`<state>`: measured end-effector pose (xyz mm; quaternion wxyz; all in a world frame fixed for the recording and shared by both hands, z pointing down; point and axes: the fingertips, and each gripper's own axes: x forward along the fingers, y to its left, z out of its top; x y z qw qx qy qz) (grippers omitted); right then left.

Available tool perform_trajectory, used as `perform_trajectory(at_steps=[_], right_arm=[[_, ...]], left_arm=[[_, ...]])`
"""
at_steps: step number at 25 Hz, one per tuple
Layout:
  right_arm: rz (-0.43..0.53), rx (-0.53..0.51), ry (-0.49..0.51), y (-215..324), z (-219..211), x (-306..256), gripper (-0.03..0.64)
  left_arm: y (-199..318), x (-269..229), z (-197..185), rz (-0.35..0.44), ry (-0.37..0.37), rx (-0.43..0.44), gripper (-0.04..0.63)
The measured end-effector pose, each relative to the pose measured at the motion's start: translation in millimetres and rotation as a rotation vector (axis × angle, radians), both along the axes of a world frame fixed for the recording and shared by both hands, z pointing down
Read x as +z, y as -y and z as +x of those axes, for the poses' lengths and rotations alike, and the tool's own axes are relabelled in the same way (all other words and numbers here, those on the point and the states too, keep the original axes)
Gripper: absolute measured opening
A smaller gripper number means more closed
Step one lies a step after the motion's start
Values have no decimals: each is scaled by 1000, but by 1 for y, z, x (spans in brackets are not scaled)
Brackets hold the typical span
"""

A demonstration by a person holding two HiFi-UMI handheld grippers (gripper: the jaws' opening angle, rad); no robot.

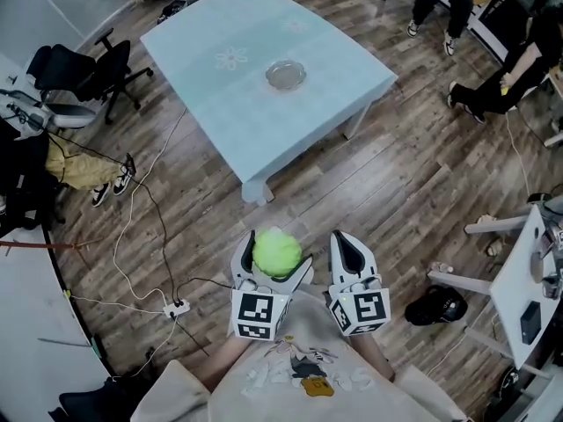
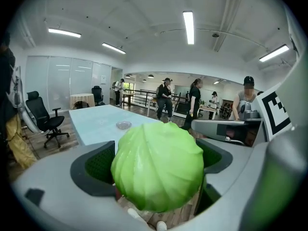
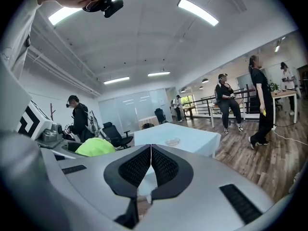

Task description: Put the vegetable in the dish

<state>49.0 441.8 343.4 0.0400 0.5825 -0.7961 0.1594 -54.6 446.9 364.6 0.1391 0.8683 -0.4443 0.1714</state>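
**Left claw [image 1: 276, 255] carries the cabbage [image 2: 159, 166], well short of the desk [image 1: 224, 112]**

Left claw is clamped on a round green cabbage, with one jaw against each side. The jaws stand wide apart only because the cabbage fills the gap between them. It is held in the air close to the person's chest, above the wooden floor [image 1: 387, 192]. The right claw [image 3: 151, 162] hangs just beside it, its jaws pressed together with nothing between them.

The glass dish [image 1: 286, 75] looks empty and sits near the middle of the pale blue desk. It is well apart from both claws, across a stretch of floor. Cables [image 1: 145, 192] trail over the boards to the left, and an office chair [image 1: 88, 73] stands off the desk's far-left side.

The pick-up looks done, so the step in hand is the carry. The next move calls for walking up to the desk clear of the cables and bringing the left claw over the dish. The cabbage should then be lowered until it rests in the dish, and only then should the jaws part. Because it is round, the cabbage would likely roll off a shallow dish if let go from any height.
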Motion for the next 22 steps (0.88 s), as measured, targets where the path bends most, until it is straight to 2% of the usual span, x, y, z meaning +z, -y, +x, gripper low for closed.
perform_trajectory(at_steps=[10,22], right_arm=[[-16,16,-9,78,-10,-1,23],[30,83,-31,185,-40,-23,23]], left_arm=[[79,-2,-1,0,-23,40,531],[191,-25,-29,60,-36,113,531]])
